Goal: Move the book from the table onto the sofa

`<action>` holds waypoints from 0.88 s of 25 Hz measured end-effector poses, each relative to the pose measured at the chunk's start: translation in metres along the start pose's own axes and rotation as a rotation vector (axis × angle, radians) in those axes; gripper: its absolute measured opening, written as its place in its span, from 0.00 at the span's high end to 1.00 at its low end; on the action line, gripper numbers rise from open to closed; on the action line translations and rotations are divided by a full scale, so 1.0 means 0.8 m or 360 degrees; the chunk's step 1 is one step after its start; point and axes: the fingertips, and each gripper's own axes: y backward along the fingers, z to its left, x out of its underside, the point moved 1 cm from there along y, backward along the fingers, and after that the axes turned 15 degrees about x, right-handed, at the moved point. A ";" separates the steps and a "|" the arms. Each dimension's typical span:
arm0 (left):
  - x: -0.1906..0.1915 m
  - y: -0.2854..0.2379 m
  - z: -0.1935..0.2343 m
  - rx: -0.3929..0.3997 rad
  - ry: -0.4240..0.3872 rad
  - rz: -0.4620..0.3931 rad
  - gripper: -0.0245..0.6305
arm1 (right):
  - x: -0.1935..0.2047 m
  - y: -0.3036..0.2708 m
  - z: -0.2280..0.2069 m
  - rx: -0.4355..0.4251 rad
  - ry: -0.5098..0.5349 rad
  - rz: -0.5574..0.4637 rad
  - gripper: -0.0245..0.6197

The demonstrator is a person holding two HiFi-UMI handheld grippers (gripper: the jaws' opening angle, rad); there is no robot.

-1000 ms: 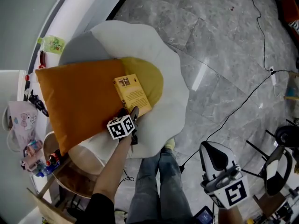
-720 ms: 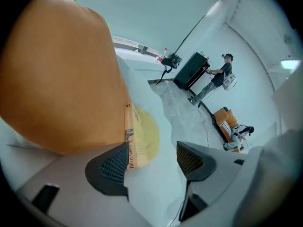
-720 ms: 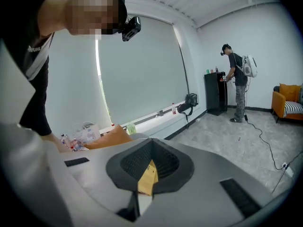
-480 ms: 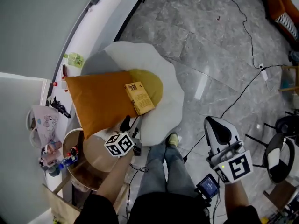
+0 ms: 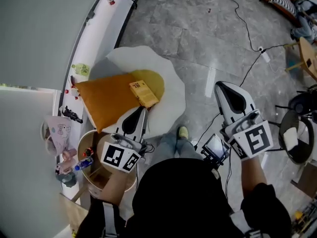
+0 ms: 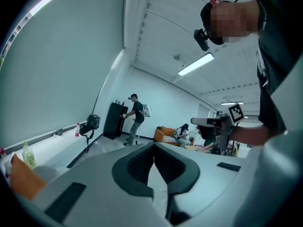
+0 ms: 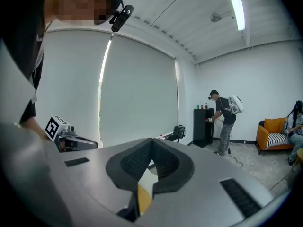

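Note:
The yellow-orange book lies flat on the yellow centre of the white, egg-shaped floor sofa, against an orange cushion. My left gripper is raised well above the sofa and close to the head camera. Its tip overlaps the sofa's near edge just below the book, apart from it. Its jaws have just been closing and now meet with nothing between them. My right gripper hangs over the grey floor to the right, pointing roughly level. Its pads meet at the tip and hold nothing.
A round wooden table with small items stands at lower left beside the wall. Cables cross the marble floor. A black chair stands at the right. Across the room, a person stands at a black cabinet near an orange sofa.
My left gripper has pulled back from the book and risen towards the camera. The right gripper has risen too. The book stays on the sofa, now seen from higher up.

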 end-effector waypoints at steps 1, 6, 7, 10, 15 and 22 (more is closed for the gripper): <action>-0.012 0.001 -0.013 0.0026 -0.0032 0.0002 0.94 | -0.005 0.010 -0.003 0.0019 -0.0003 -0.0010 0.95; -0.058 0.018 -0.055 0.0072 -0.0165 -0.0017 0.94 | -0.021 0.048 -0.015 0.0119 -0.0055 -0.0058 0.95; -0.065 0.021 -0.059 0.0079 -0.0183 -0.0027 0.94 | -0.022 0.054 -0.017 0.0141 -0.0062 -0.0069 0.95; -0.080 0.029 -0.066 0.0085 -0.0231 -0.0051 0.94 | -0.027 0.064 -0.017 0.0172 -0.0057 -0.0093 0.95; -0.089 0.035 -0.069 0.0060 -0.0208 -0.0095 0.94 | -0.039 0.069 -0.007 0.0167 -0.0059 -0.0158 0.95; -0.095 0.039 -0.081 0.0076 -0.0192 -0.0136 0.94 | -0.047 0.082 0.010 0.0151 -0.0036 -0.0194 0.95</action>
